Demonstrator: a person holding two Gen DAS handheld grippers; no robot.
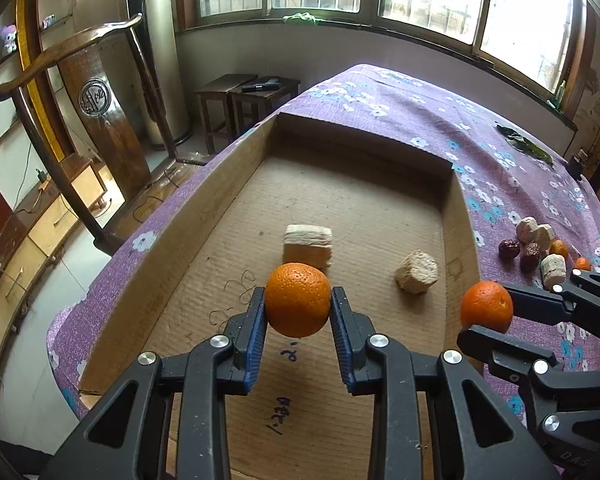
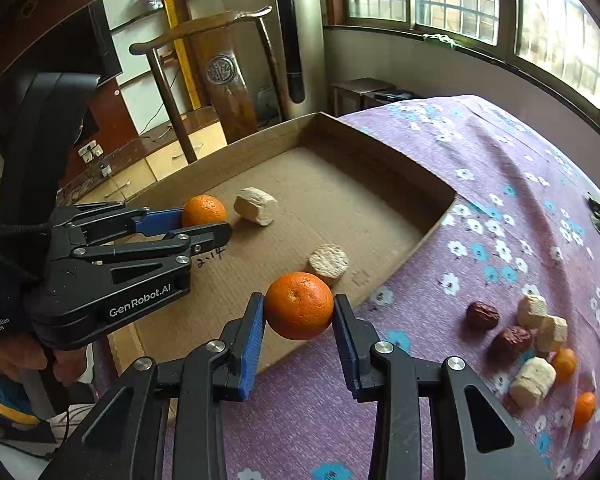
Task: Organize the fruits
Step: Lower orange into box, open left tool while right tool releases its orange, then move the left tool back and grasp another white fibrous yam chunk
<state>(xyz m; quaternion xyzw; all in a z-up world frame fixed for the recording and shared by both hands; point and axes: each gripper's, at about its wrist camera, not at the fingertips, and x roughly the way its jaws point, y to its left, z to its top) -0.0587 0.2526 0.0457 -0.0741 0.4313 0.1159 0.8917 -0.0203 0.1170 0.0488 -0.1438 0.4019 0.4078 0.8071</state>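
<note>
Left gripper (image 1: pixel 298 300) clamping an orange (image 1: pixel 297 299) over the box (image 1: pixel 204 184), right gripper (image 2: pixel 299 306) clamping another orange (image 2: pixel 299 305) above the box's right edge

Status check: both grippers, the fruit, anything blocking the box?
Left gripper shut on orange, over box. Right gripper shut on second orange, at box edge. Two pale chunks inside.

Two large oranges (image 2: pixel 299 306) (image 2: pixel 204 211) are in view, and two small oranges (image 2: pixel 565 365) (image 2: pixel 585 409). There are five pale chunks: two (image 2: pixel 256 205) (image 2: pixel 329 263) in the cardboard tray (image 2: pixel 380 184), three (image 2: pixel 533 380) on the cloth. Two dark red dates (image 2: pixel 483 314) (image 2: pixel 512 342) lie beside them.
</note>
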